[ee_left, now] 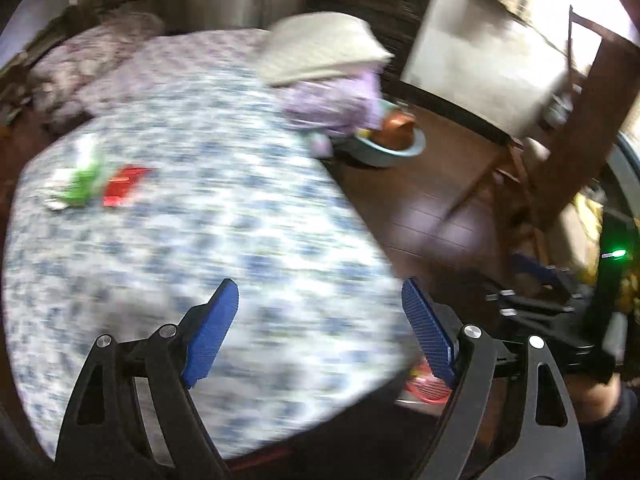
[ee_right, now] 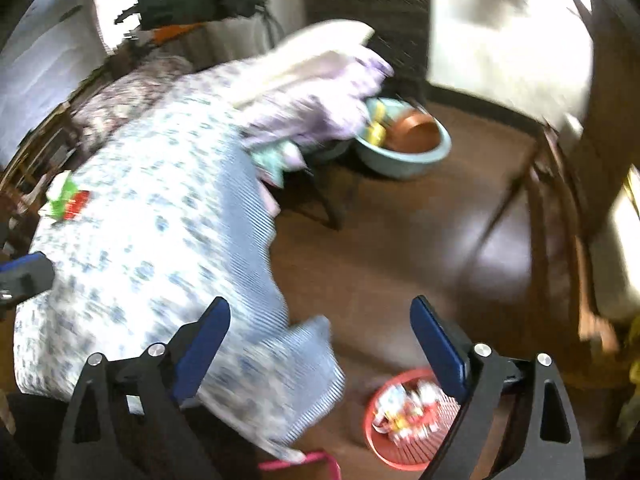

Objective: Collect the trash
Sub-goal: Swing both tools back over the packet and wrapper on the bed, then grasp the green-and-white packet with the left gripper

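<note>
Two grippers observed, both blurred by motion. Left gripper [ee_left: 320, 320]: blue pads spread wide, nothing between them, held over the near part of a bed [ee_left: 192, 208] with a blue-and-white floral cover. Right gripper [ee_right: 320, 344]: likewise released, nothing held, positioned above the brown floor [ee_right: 400, 248] just off the bed's corner. Noted on the far left of the cover, well apart from both grippers: green wrapper [ee_left: 82, 184] and red wrapper [ee_left: 124, 186], side by side and apparently touching; seen again small at the bed's far edge from the right wrist view, green wrapper [ee_right: 62, 196] and red wrapper [ee_right: 77, 205]. Red basket [ee_right: 400, 452] on the floor beside the bed's near corner, directly below the right gripper, loaded with assorted small packets, contents too blurred to identify. Pillows [ee_left: 324, 50] stacked at the bed's far corner. Light-blue basin [ee_right: 404, 160] on the floor beyond, with a brown bowl inside.
</note>
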`<state>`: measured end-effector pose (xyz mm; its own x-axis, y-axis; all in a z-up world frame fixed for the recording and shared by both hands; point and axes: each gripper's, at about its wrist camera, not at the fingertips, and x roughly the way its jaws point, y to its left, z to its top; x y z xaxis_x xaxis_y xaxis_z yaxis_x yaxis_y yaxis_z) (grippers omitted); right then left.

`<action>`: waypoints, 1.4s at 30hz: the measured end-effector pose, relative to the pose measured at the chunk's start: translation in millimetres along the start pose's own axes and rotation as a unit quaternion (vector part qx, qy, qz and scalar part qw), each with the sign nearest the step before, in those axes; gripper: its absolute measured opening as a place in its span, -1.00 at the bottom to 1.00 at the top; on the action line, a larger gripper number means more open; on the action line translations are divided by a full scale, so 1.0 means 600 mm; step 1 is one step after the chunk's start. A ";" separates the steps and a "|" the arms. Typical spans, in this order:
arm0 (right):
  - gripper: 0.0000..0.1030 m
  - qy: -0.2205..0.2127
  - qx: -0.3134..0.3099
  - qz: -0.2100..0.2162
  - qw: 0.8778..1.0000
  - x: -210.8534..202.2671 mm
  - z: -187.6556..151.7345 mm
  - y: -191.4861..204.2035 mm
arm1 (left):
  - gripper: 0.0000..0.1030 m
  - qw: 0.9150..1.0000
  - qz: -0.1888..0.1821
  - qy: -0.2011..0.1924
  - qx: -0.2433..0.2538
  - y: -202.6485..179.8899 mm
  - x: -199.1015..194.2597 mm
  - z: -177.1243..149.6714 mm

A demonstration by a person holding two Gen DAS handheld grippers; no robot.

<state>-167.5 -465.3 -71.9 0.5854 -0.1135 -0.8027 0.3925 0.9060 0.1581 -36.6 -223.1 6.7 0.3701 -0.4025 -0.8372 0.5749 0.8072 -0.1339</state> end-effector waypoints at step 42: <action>0.74 -0.001 -0.160 0.069 0.985 0.103 0.025 0.395 | 0.57 0.980 0.068 -0.073 -0.172 0.379 0.021 0.038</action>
<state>-27.5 -263.8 -75.2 0.6191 0.0182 -0.7851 0.0655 0.9950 0.0748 115.5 -54.4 -22.4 0.5417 -0.3176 -0.7782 0.2417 0.9456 -0.2177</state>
